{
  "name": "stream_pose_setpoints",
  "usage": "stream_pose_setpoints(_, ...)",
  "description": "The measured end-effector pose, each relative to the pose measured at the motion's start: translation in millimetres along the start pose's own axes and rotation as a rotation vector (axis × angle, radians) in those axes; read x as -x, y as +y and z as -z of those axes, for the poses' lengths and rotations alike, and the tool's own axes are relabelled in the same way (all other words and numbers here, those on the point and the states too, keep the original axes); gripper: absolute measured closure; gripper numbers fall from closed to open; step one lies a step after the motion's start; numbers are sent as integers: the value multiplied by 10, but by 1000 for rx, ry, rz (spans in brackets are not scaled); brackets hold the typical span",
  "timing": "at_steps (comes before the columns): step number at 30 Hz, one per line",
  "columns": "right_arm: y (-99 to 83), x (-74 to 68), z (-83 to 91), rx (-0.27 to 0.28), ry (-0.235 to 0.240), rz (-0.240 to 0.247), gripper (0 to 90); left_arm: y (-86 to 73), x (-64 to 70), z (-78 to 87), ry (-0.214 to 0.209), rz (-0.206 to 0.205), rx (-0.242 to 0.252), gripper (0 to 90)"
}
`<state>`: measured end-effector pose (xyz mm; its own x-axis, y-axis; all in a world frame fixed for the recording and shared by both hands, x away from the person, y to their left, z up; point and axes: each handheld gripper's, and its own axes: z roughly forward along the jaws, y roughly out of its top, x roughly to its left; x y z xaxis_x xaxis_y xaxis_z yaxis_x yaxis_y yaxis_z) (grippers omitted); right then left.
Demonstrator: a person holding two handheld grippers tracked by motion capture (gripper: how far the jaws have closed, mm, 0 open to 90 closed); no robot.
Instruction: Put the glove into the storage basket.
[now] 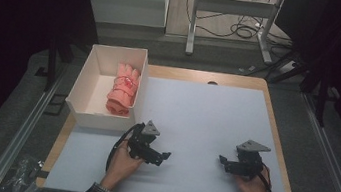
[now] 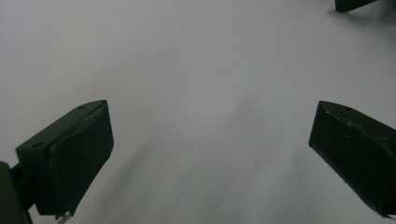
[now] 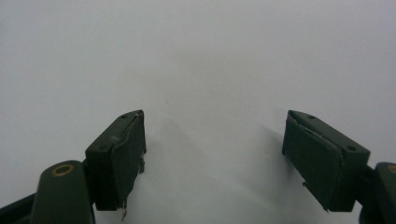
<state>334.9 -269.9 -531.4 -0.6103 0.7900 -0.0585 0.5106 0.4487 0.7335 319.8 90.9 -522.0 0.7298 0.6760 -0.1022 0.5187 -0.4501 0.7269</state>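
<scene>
A pink rolled cloth (image 1: 123,91) lies inside an open white box (image 1: 90,81) at the far left of the counter (image 1: 214,127), resting against the box's right wall; its long axis runs from the near end of the box toward the far end, tilted slightly right, with a frilled or fingered end pointing away from the person (whether it is a towel or a glove is hard to make out at this size). A small red mark sits on its upper half. The box overhangs the counter's left edge, and its near wall hides the lowest part of the roll. On the pale mat, the left gripper (image 1: 164,155) rests near the box's near right corner, held by the left hand (image 1: 123,162), its jaws pointing right toward the middle. The right gripper (image 1: 222,160), held by the right hand (image 1: 254,188), lies well apart from it and points left, so the two face each other. In the left gripper view the jaws stand spread wide over bare mat with nothing between them, and a dark tip of the other gripper is cut off at the top right corner. In the right gripper view the jaws are likewise spread, empty, over plain mat. Both forearms are cut off at the bottom edge of the high view.
</scene>
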Motion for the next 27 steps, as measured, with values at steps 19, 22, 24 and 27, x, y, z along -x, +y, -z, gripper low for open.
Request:
stream_pose_setpoints(19, 0, 0, 0, 0, 0, 0, 218, -189, 14, -155, 16, -18, -46, 0)
stream_pose_setpoints(22, 0, 0, 0, 0, 0, 0, 218, -190, 18, -160, 22, -27, -47, 0)
stream_pose_setpoints(24, 0, -1, 0, 0, 0, 0, 218, -190, 33, -166, 31, -31, -53, 0)
stream_pose_setpoints(27, 0, 0, 0, 0, 0, 0, 218, -187, 48, -175, 45, -48, -61, 0)
